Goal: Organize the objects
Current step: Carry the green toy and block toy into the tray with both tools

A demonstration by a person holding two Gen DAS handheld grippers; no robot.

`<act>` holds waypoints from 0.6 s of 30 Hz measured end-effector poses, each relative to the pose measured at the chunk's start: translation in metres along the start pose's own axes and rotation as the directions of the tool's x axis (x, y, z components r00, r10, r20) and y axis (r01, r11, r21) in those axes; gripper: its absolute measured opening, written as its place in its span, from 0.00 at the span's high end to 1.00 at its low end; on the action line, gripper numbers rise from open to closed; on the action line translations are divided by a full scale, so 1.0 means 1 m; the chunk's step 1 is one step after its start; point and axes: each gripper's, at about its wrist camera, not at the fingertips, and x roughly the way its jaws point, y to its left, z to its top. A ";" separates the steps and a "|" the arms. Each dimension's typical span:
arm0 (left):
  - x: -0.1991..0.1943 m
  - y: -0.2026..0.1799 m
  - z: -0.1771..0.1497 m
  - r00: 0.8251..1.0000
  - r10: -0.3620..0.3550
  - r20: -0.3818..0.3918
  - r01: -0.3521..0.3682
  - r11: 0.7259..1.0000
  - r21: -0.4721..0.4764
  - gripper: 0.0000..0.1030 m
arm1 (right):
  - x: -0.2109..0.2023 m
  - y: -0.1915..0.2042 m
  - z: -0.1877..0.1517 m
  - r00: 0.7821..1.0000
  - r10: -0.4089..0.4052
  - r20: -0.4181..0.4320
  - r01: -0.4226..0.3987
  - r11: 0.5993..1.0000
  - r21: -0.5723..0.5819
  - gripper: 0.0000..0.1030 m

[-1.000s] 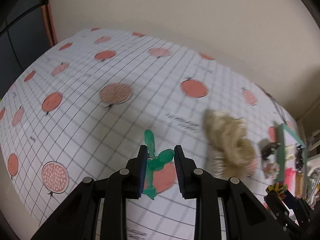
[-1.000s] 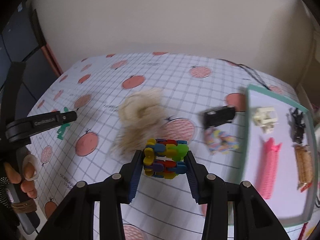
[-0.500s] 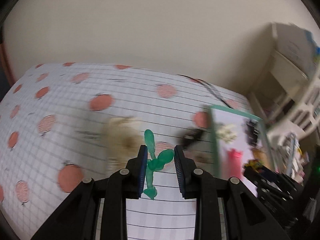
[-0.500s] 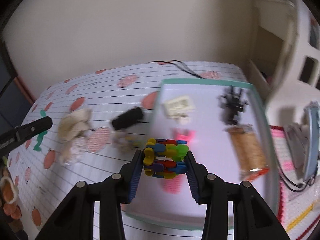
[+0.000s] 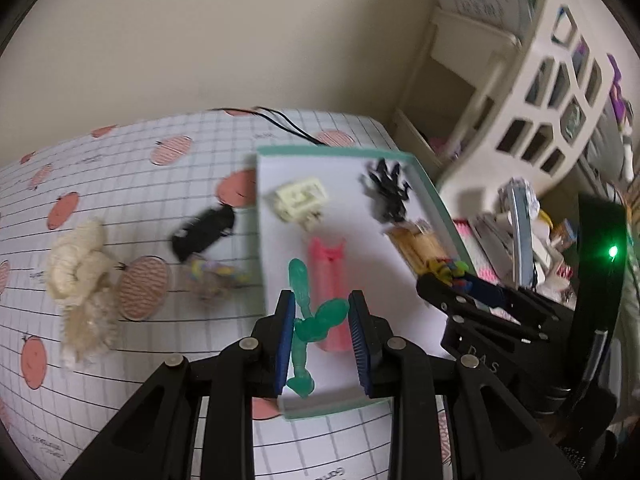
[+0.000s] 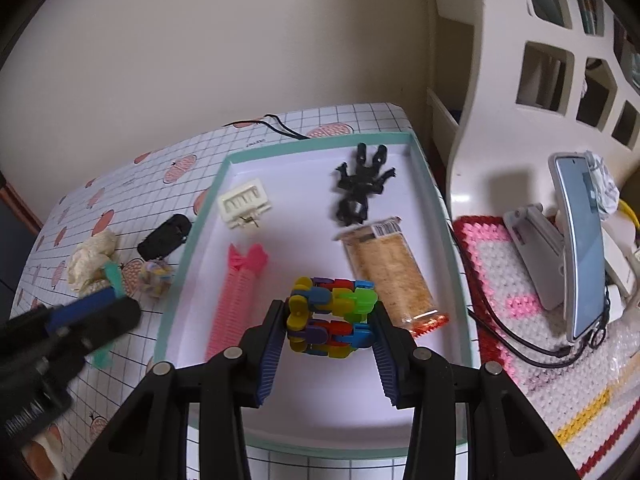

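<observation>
Seen from the left wrist, the left gripper [image 5: 322, 334] has its blue-padded jaws closed partway on a translucent green hair clip [image 5: 310, 320], pinching it so that one end sticks up past the fingertips and the other hangs below them. It holds the clip above the near left part of a shallow white tray with a mint-green rim [image 5: 430, 196], which lies at the right end of the table with the grid-and-fruit cloth [image 5: 120, 184]. Inside the tray lie a pink comb clip [image 5: 330, 276] directly beyond the green one, a cream claw clip [image 5: 300, 200] near the far left corner, a black claw clip [image 5: 388, 192] near the far right corner and a packet with a yellow-brown content [image 5: 416, 242] along the right edge. On the cloth left of the tray sit a black clip [image 5: 202, 234], a small pastel scrunchie [image 5: 212, 276] and a fluffy cream scrunchie [image 5: 78, 268]; all are blurred. From the right wrist, the right gripper [image 6: 330, 346] is clamped on a folded multicoloured block bracelet [image 6: 330, 318], which fills the gap between the pads, and holds it over the middle of the tray [image 6: 316, 144], between the pink comb clip [image 6: 236, 304] and the packet [image 6: 390, 268]. The left gripper [image 6: 90, 312] shows blurred at the left edge, over the cloth beside the tray's left rim. Right of the table a phone [image 6: 582, 240] leans in a stand on a crocheted mat [image 6: 532, 312].
</observation>
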 end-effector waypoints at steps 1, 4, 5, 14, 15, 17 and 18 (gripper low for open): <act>0.005 -0.005 -0.002 1.000 -0.006 -0.015 0.007 1.000 0.009 0.73 | 0.000 -0.002 -0.001 1.000 0.001 -0.002 -0.001 1.000 0.004 0.57; 0.016 -0.012 -0.006 0.999 -0.007 -0.052 0.008 1.000 0.024 0.73 | 0.003 -0.005 -0.002 1.000 0.005 -0.009 -0.005 1.000 0.014 0.57; 0.020 -0.014 -0.008 0.998 -0.006 -0.066 0.007 1.000 0.028 0.72 | 0.004 -0.006 -0.002 1.000 0.005 -0.013 -0.005 1.000 0.015 0.57; 0.040 -0.022 -0.020 0.989 0.026 -0.147 -0.018 0.998 0.058 0.72 | 0.011 -0.005 -0.006 0.999 0.007 -0.041 -0.007 1.000 0.000 0.57; 0.041 -0.022 -0.021 0.988 0.026 -0.152 -0.017 0.998 0.060 0.72 | 0.011 -0.005 -0.006 0.999 0.007 -0.043 -0.007 1.000 -0.001 0.57; 0.042 -0.022 -0.021 0.987 0.024 -0.159 -0.015 0.998 0.058 0.72 | 0.012 -0.004 -0.006 0.999 0.004 -0.043 -0.005 1.000 -0.004 0.56; 0.042 -0.022 -0.022 0.987 0.023 -0.159 -0.014 0.998 0.057 0.72 | 0.012 -0.004 -0.006 0.999 0.005 -0.041 -0.005 1.000 -0.003 0.56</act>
